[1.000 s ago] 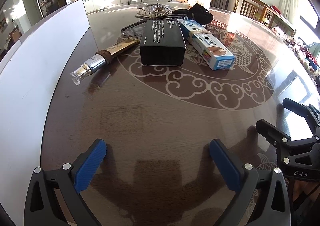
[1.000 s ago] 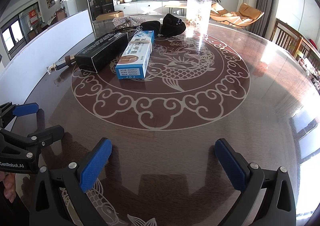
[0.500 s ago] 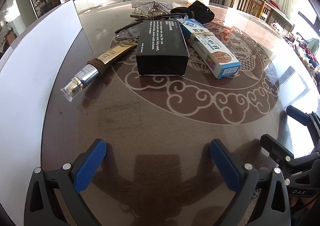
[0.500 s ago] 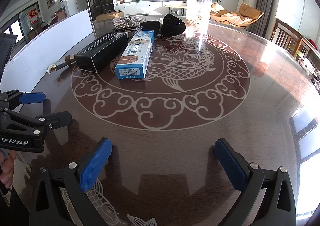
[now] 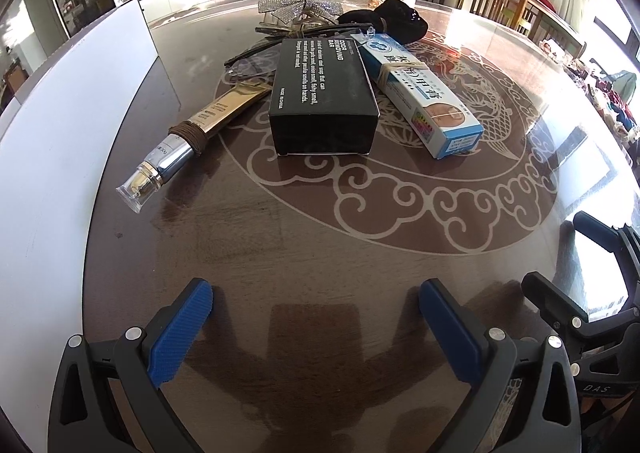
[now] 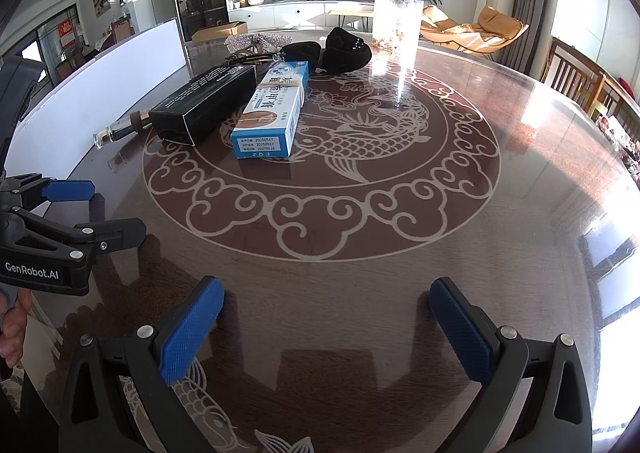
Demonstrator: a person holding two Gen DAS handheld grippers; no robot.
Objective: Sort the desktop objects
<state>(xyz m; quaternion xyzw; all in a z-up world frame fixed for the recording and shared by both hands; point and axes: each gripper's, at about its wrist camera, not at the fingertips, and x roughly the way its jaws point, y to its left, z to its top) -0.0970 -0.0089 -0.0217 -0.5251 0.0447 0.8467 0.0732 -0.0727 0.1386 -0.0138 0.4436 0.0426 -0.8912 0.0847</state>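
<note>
Reaching toward the pile, I held my left claw (image 5: 316, 317) wide open and empty over the table (image 5: 320, 245); my right claw (image 6: 326, 317) gaped too. Nothing was sorted yet. The black box (image 5: 324, 101), between tube (image 5: 192, 133) and blue carton (image 5: 420, 93), looked nearer than a second earlier; next I needed to straddle it.

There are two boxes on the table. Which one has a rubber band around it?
The blue and white box: a thin band wraps around its middle. The black box beside it has only white writing and no band.
</note>
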